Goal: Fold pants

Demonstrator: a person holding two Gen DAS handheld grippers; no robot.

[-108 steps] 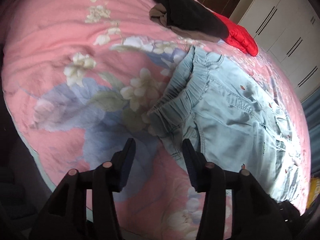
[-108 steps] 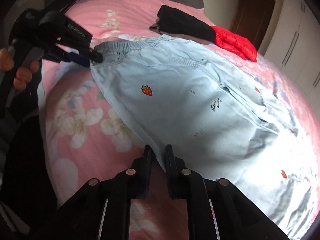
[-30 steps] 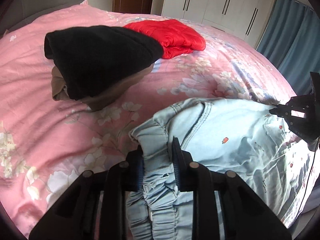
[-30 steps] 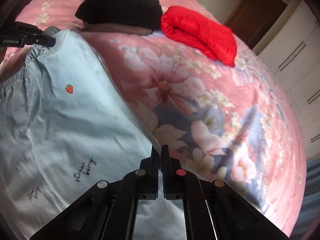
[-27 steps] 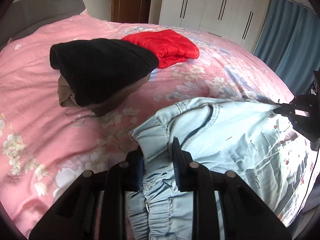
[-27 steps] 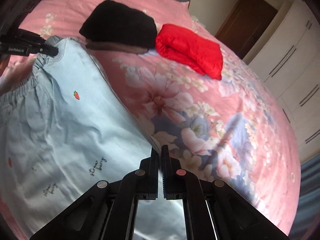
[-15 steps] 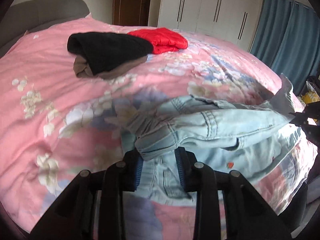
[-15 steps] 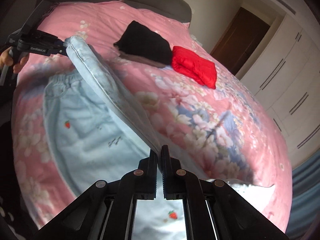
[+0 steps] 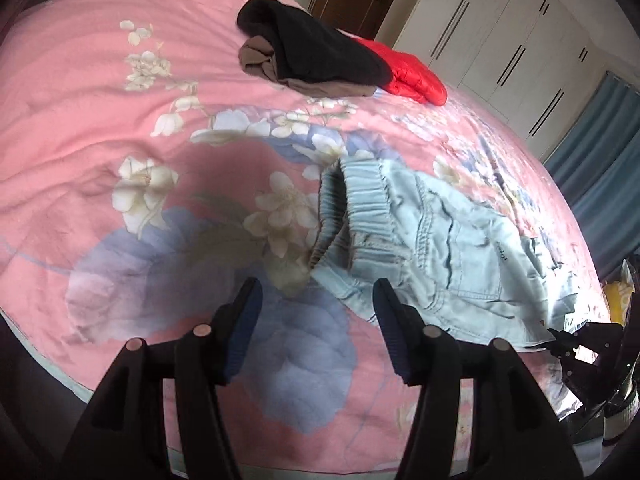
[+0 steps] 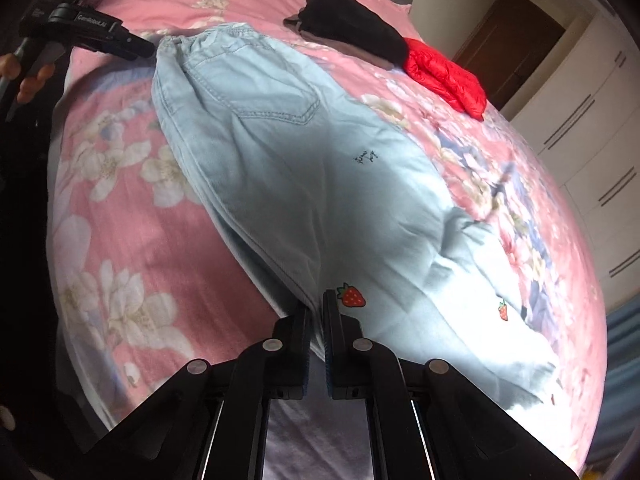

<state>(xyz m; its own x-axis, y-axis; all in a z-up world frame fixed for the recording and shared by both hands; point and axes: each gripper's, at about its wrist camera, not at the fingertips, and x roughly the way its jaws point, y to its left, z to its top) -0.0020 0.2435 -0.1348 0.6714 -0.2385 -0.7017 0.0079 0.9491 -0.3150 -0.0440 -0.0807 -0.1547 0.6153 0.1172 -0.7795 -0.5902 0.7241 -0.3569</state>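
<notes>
Light blue denim pants [image 9: 436, 248] with small strawberry prints lie folded lengthwise on the pink floral bedspread [image 9: 120, 128]. Their elastic waistband [image 9: 352, 204] faces my left gripper [image 9: 316, 296], which is open and empty just short of it. My right gripper [image 10: 316, 312] is shut on the folded edge of the pants [image 10: 304, 184] partway down the legs. The left gripper also shows in the right wrist view [image 10: 136, 46], at the waistband end. The right gripper appears in the left wrist view [image 9: 560, 340], at the far edge of the pants.
A folded black and brown garment [image 9: 308, 56] and a red padded jacket [image 9: 412, 76] lie at the far side of the bed. White wardrobes [image 9: 500, 40], a dark door and blue curtains [image 9: 600, 160] stand beyond. The bed's near edge [image 9: 120, 412] runs below my left gripper.
The lifted half of the pants came down onto the other half. My left gripper let go of the waistband and opened. My right gripper stayed shut on the fabric and lowered.
</notes>
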